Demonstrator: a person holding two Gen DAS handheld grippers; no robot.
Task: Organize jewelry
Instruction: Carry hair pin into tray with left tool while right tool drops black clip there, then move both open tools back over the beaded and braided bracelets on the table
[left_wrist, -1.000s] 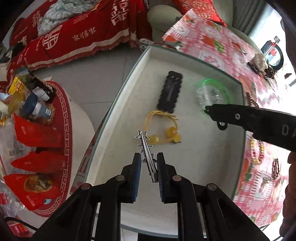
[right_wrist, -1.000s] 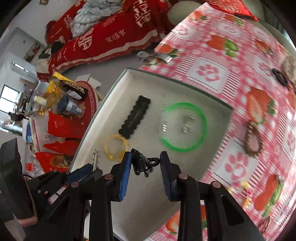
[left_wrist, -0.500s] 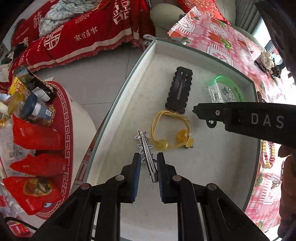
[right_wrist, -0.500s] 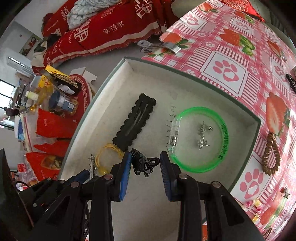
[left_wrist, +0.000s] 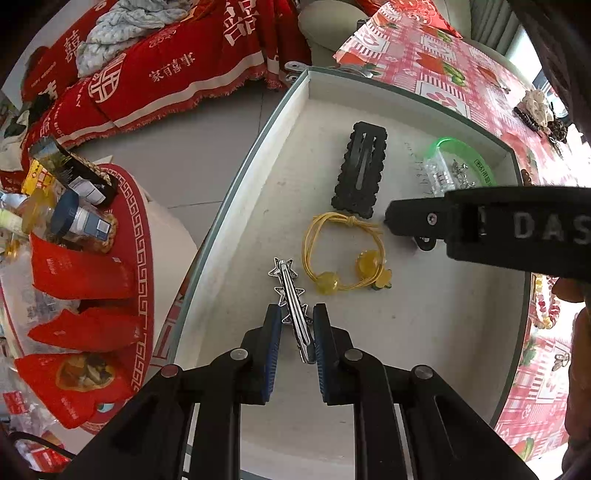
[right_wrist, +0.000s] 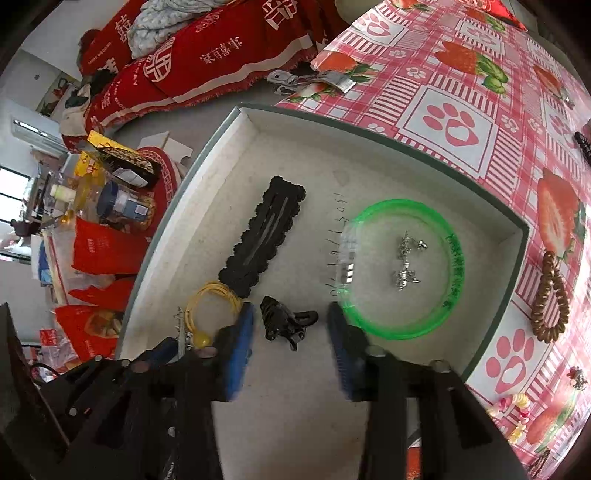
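- Table with a red-and-pink checked cloth (right_wrist: 458, 122), paw and strawberry prints; shallow white tray (right_wrist: 229, 155) sits on it at the table edge.
- Beyond the tray: grey floor, red sofa cover (left_wrist: 166, 74), round stand with bottles and red packets (left_wrist: 85, 266).
- In the tray: black scalloped hair clip (right_wrist: 264, 242), yellow hair tie (left_wrist: 345, 251) just below it, green bangle (right_wrist: 402, 269) ringing small silver earrings.
- Left gripper (left_wrist: 297, 334): pinched on a silver star hair clip (left_wrist: 290, 291) just beside the hair tie.
- Right gripper (right_wrist: 291, 339): jaws just opened and now spread; small black claw clip (right_wrist: 286, 321) between them, untouched by the pads, lying on the tray floor beside the bangle.
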